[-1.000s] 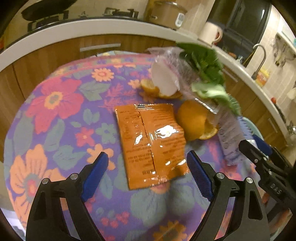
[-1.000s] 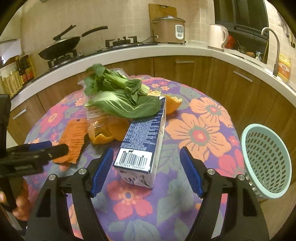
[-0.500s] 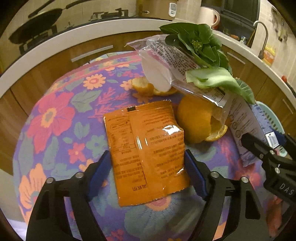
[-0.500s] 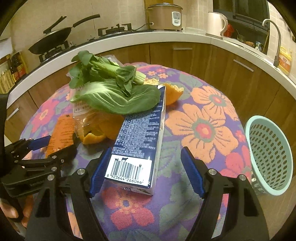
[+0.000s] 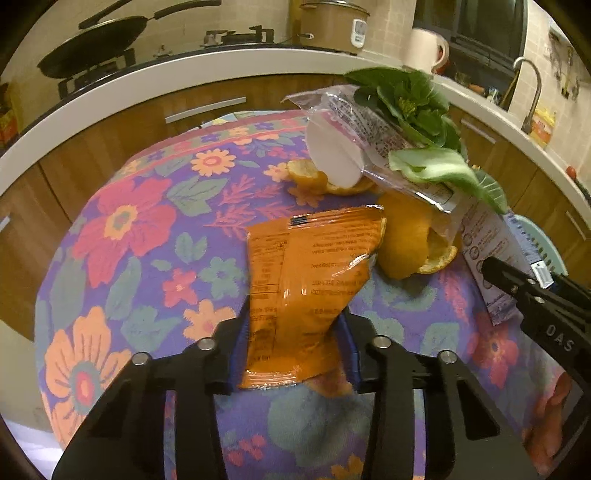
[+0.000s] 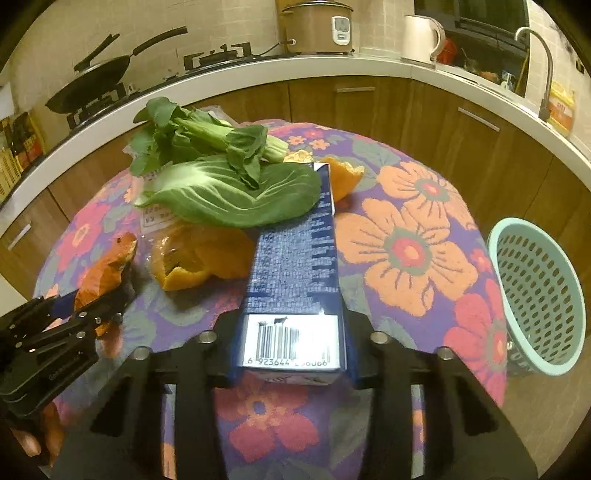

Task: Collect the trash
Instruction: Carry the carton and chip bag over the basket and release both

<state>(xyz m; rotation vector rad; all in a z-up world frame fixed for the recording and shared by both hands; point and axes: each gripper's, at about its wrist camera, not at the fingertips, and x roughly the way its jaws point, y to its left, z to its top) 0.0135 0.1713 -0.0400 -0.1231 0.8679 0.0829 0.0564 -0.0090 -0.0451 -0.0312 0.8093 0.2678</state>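
My left gripper (image 5: 293,343) is shut on the near end of an orange snack wrapper (image 5: 310,273), which is bent up off the flowered tablecloth (image 5: 129,229). My right gripper (image 6: 290,345) is shut on the barcode end of a blue carton (image 6: 291,266) that lies on the cloth. Green bok choy leaves (image 6: 229,184) rest on a clear plastic bag (image 5: 373,136) and on the carton's far end. Orange peels (image 6: 195,258) lie between wrapper and carton. A teal mesh basket (image 6: 539,295) stands to the right of the table.
A wooden kitchen counter (image 6: 369,74) curves behind the round table, with a pan (image 6: 92,81), rice cooker (image 6: 317,26), kettle (image 6: 421,33) and tap (image 6: 543,62). The left gripper also shows at the left edge of the right wrist view (image 6: 55,332).
Both grippers moved forward and closed: the left one onto the orange wrapper, crumpling and lifting it, the right one onto the carton's near end.
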